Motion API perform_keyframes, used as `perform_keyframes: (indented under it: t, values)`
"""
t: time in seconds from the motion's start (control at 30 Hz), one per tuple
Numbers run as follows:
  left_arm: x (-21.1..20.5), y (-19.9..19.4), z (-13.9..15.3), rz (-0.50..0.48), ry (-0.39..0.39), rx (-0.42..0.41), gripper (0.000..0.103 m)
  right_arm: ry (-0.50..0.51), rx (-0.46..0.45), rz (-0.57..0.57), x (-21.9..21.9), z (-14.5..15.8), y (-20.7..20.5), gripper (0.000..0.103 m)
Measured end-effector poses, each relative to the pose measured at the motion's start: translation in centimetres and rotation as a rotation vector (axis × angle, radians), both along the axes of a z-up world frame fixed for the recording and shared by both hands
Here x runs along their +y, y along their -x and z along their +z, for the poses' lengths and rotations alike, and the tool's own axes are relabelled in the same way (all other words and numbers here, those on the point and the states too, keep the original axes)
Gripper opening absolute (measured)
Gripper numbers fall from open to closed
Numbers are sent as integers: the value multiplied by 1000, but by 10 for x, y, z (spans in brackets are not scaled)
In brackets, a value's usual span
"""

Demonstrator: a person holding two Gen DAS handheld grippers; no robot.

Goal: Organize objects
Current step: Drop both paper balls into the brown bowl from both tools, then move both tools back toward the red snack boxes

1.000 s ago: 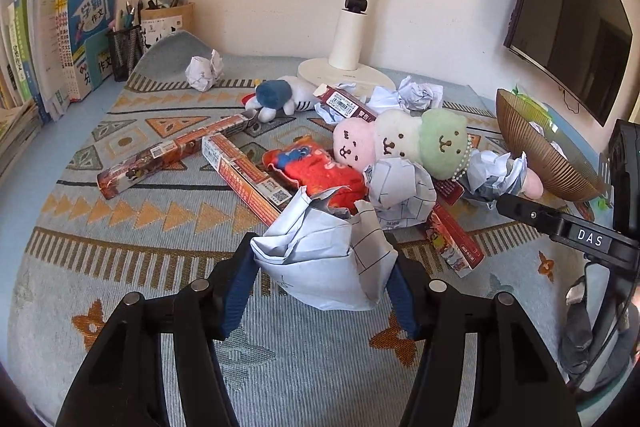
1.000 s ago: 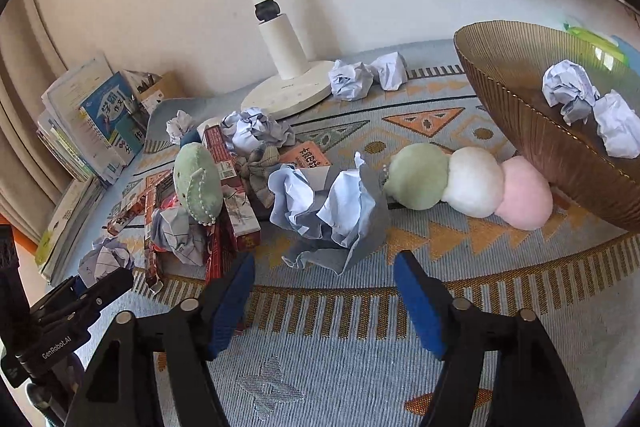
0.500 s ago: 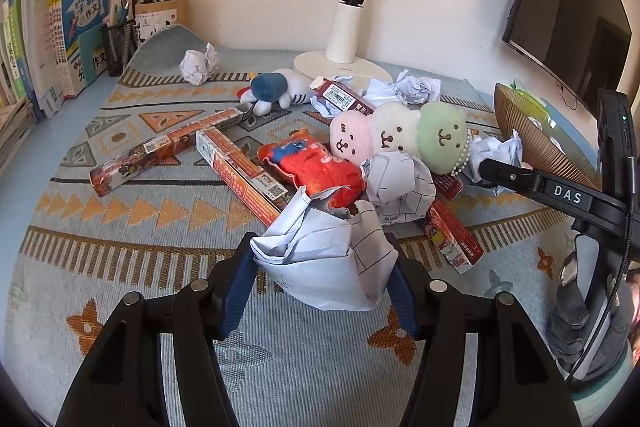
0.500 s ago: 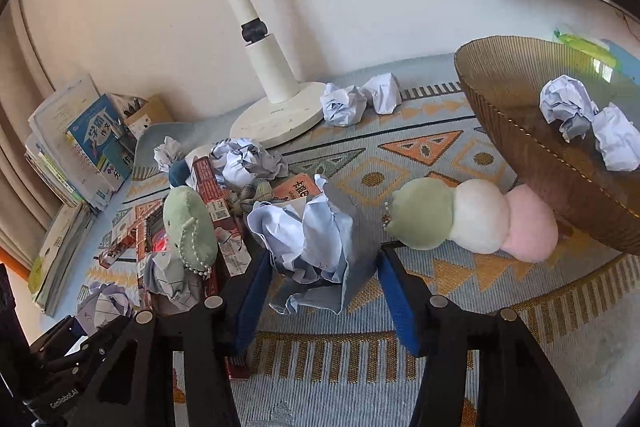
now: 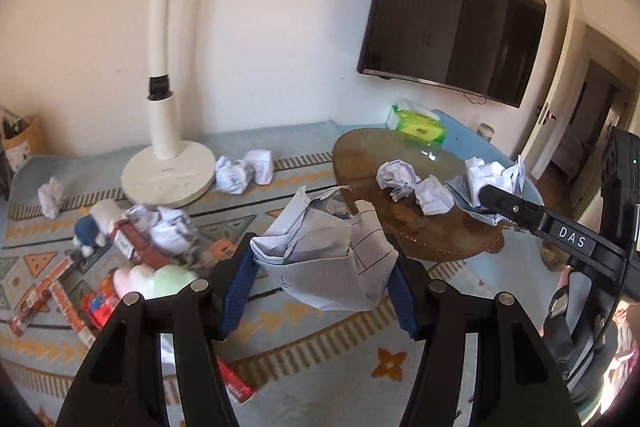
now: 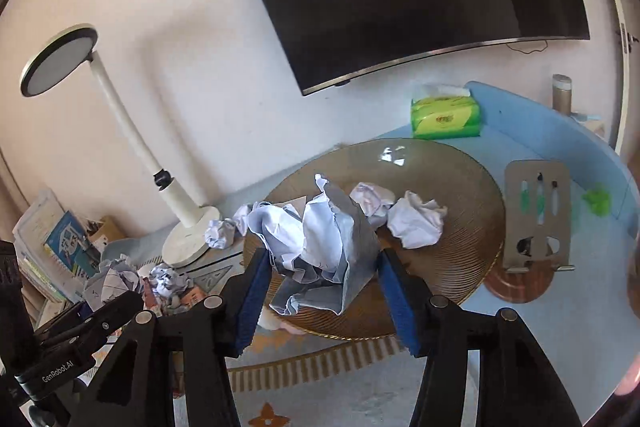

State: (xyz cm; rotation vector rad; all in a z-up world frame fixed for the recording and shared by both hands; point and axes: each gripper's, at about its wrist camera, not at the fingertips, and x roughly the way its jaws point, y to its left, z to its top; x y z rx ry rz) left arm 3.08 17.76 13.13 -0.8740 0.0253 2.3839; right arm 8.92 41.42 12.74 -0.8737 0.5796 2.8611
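Between blue tongs (image 5: 322, 285): creased, crumpled paper (image 5: 324, 263).

Both tongs (image 5: 322, 283) (image 6: 320, 287) clamped w/ pads pressing, angled down.

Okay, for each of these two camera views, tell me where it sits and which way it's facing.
Left wrist: on the left gripper, looking down across its crumpled paper toward the brown bowl; the right gripper shows at right.
Right wrist: on the right gripper, over the bowl, clamping another paper wad.
Shared: bowl, lamp, tissue pack.
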Motion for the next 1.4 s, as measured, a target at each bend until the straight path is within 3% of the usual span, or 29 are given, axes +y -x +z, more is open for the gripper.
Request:
perform_keyframes:
  t: [0.17, 0.2, 0.23, 0.33, 0.47, 0.67, 0.77, 0.87, 0.9, 0.93, 1.07, 1.27, 1.4]
  values:
    - [77, 27, 2, -98, -32, -35, 58, 57, -50, -46, 37, -12, 14, 60]
    - [88, 31, 0, -107, -31, -35, 61, 74, -51, -53, 42, -15, 16, 64]
    - [96, 35, -3, -120, -40, -38, 66, 84, -55, -54, 46, -17, 18, 75]
    - [110, 52, -12, -121, -53, -98, 85, 82, -44, -77, 57, -19, 15, 77]
    - [95, 59, -17, -105, -92, -157, 85, 82, -34, -71, 59, -22, 6, 77]
    - [48, 35, -3, -50, -111, -108, 85, 26, -8, 0, 29, -23, -13, 77]
    - [9, 11, 7, 17, -101, -35, 85, -22, 44, 96, -3, -21, -25, 88]
    - [-41, -12, 10, 114, -104, -3, 86, -64, 63, 179, -40, -23, -31, 91]
    - [-61, -18, 8, 156, -111, -5, 91, -68, 59, 205, -51, -26, -30, 91]
    - [-81, -24, 5, 202, -114, -10, 99, -67, 50, 226, -61, -29, -28, 91]
    - [-159, -43, -16, 389, -65, -14, 99, -59, -1, 306, -97, -50, -18, 91]
    - [-223, -40, -57, 638, 175, 39, 98, -28, -80, 333, -124, -80, -1, 91]
    - [-248, -31, -86, 661, 128, -41, 98, -108, -91, 283, -130, -82, 3, 91]
